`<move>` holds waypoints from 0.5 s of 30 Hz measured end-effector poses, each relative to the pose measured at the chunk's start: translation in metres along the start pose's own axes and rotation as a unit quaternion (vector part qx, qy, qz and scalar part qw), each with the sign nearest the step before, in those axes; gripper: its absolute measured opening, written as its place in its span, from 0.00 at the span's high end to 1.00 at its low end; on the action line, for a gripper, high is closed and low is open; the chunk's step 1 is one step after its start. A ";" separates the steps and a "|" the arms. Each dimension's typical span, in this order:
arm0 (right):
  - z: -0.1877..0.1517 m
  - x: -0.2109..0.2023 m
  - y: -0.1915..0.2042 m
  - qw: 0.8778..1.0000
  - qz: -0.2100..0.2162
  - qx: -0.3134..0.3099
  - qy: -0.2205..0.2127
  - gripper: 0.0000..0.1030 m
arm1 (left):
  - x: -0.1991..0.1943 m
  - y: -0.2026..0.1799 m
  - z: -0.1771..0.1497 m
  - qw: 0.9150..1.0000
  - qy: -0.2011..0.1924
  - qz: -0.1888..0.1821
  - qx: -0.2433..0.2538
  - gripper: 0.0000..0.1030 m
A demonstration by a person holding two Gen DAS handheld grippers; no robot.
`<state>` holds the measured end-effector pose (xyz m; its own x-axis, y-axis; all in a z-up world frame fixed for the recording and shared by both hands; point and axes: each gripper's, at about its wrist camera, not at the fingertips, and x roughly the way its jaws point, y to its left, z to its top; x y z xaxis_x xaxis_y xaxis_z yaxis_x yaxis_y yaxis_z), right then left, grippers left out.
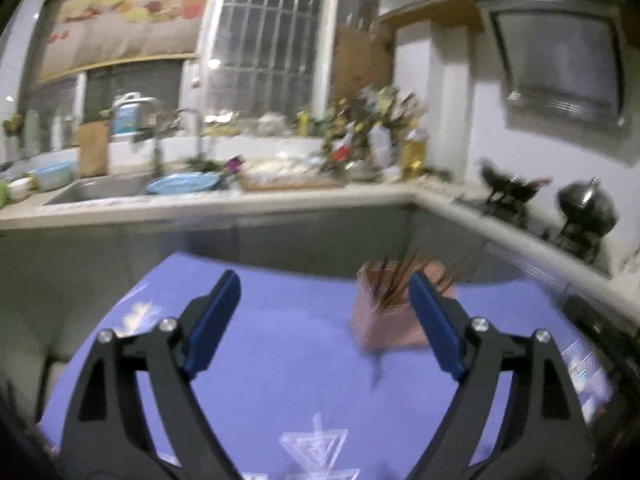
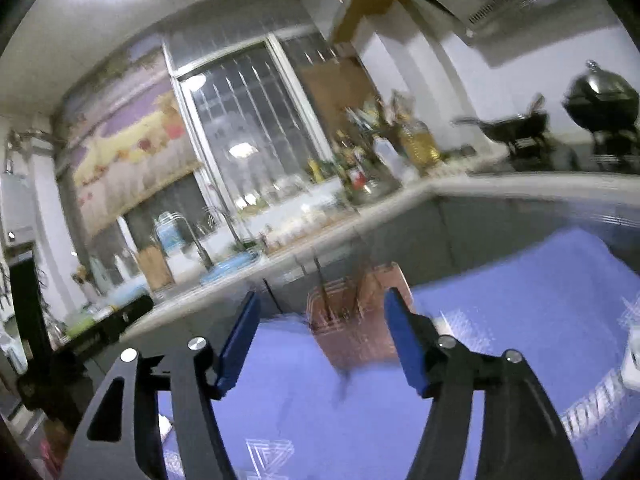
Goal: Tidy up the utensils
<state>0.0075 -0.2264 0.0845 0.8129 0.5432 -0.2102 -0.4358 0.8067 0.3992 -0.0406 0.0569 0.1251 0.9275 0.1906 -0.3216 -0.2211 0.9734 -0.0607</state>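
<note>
Both grippers stand wide apart at the fingers and grip nothing. Seen from its own wrist camera, the left gripper [image 1: 324, 284] hangs above a purple tablecloth [image 1: 260, 360] printed with white geometric triangles, its 2 blue pads [image 1: 212, 320] spread with bare cloth between them. A pinkish-brown, see-through utensil holder [image 1: 384, 320] sits on the cloth toward the far right side of the table, partly behind the right-hand finger in this view, and a bundle of dark chopsticks [image 1: 404, 276] leans out of its top at a slant (motion blur smears the sticks, so their count cannot be told). From the right wrist camera, the right gripper [image 2: 320, 300] is also spread open above the same cloth [image 2: 500, 312], and the holder [image 2: 352, 324] appears between its 2 fingers but farther off, not touched by either pad; thin chopsticks [image 2: 324, 292] rise from it. Behind the table a pale kitchen counter [image 1: 224, 202] runs along the wall and turns a corner, carrying a steel sink [image 1: 100, 188] with a blue plate [image 1: 182, 182] just beside it, a bottle of yellow oil [image 1: 414, 152], and, on the right stretch, a dark wok [image 1: 512, 188] and a lidded metal pot [image 1: 588, 204]. A barred window [image 1: 264, 44] stands above the sink.
</note>
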 end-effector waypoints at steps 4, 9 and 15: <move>-0.045 -0.011 -0.003 0.998 -0.019 0.006 0.052 0.36 | -0.006 -0.008 -0.039 0.999 0.026 0.034 0.020 0.19; -0.061 -0.022 -0.001 0.997 -0.023 0.009 0.078 0.32 | -0.011 -0.024 -0.059 0.997 0.033 0.048 0.050 0.09; -0.054 -0.035 0.008 0.998 -0.026 0.012 0.063 0.19 | -0.024 -0.032 -0.061 0.997 0.024 0.046 0.059 0.06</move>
<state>-0.0447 -0.2266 0.0468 0.7784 0.5267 -0.3416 -0.3833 0.8297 0.4058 -0.0743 0.0136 0.0774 0.8888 0.2771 -0.3649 -0.2661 0.9605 0.0813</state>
